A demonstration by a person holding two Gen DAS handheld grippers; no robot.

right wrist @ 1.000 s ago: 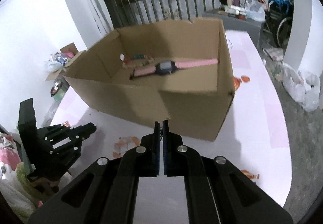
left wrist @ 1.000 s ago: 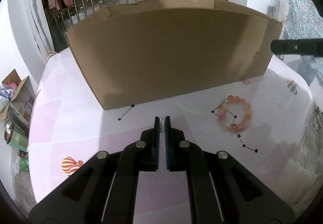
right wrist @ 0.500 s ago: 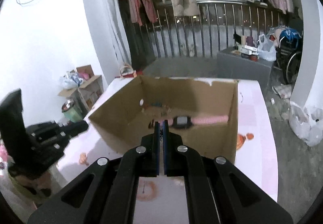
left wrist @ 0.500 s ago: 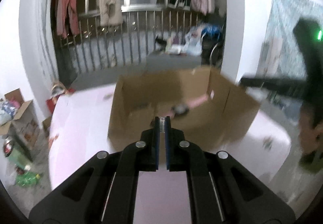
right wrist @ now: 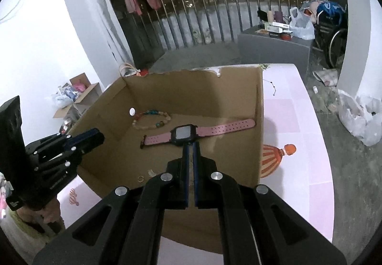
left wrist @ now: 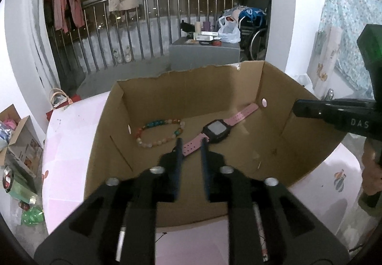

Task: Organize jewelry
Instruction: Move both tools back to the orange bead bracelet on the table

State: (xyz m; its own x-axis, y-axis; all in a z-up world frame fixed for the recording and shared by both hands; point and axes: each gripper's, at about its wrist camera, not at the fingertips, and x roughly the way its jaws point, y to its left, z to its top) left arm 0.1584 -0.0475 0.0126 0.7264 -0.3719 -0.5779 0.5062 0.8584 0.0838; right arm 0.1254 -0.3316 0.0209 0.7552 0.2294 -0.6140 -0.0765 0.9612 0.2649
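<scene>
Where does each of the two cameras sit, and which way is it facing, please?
Left wrist: on the left claw, jaws opening and empty, looking down into the cardboard box; the right claw enters at right.
Right wrist: on the right claw, shut, over the same box; the left claw shows at left.
Shared: the pink watch and bead bracelet lying in the box, and the balcony railing behind.

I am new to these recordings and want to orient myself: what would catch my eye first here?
The open cardboard box on the pink table dominates both views. Inside lie a pink-strapped watch across the middle and a beaded bracelet near the left wall. The left tool, opening and empty, hovers above the box.
</scene>
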